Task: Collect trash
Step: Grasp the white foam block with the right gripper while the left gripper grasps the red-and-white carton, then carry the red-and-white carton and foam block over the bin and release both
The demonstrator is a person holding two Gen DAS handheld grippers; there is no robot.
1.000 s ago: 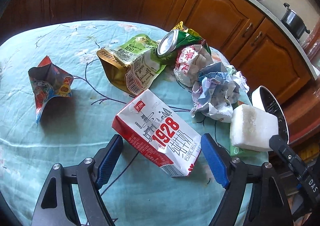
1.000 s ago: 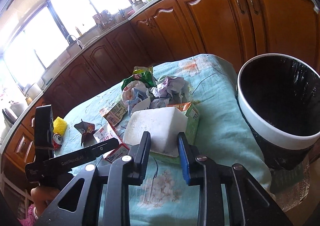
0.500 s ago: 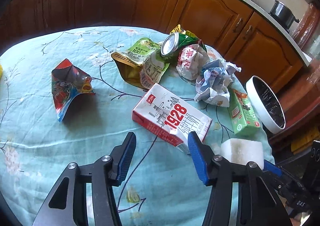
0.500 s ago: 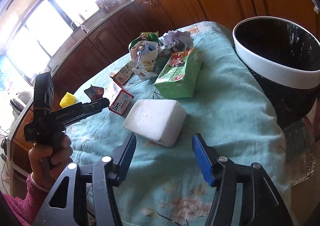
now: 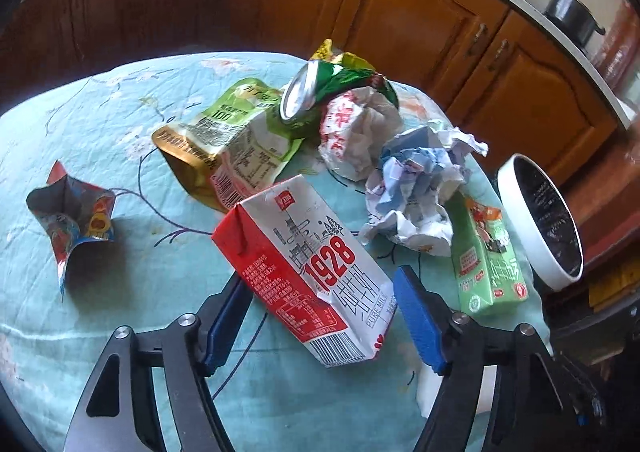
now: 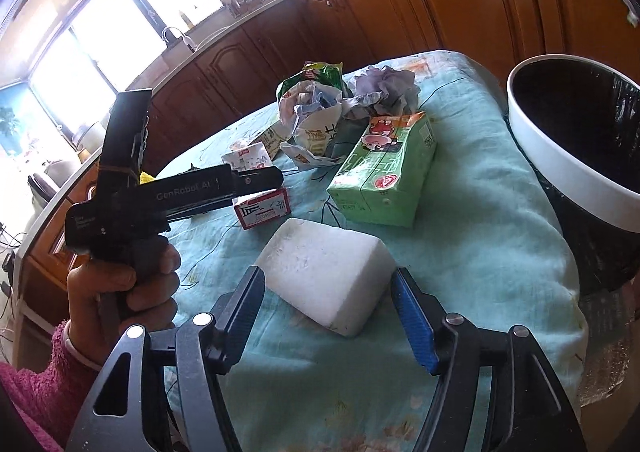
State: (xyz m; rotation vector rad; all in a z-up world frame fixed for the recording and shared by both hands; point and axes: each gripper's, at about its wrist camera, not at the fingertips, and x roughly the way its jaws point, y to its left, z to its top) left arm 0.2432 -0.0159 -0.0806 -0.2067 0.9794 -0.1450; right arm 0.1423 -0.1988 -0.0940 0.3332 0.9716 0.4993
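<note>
Both grippers gape wide: left one (image 5: 322,314) straddles the milk carton (image 5: 308,272), right one (image 6: 328,312) brackets the foam block (image 6: 326,276). Neither grips yet.

The red-and-white milk carton (image 5: 316,272) at centre frame reads "1928" and "PURE MILK"; the left gripper (image 6: 188,188) body at left reads "GenRobot.AI".

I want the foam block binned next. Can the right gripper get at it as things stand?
Probably yes: the right gripper is open, its blue fingers either side of the white foam block, nothing between them. The green carton lies clear behind.
</note>
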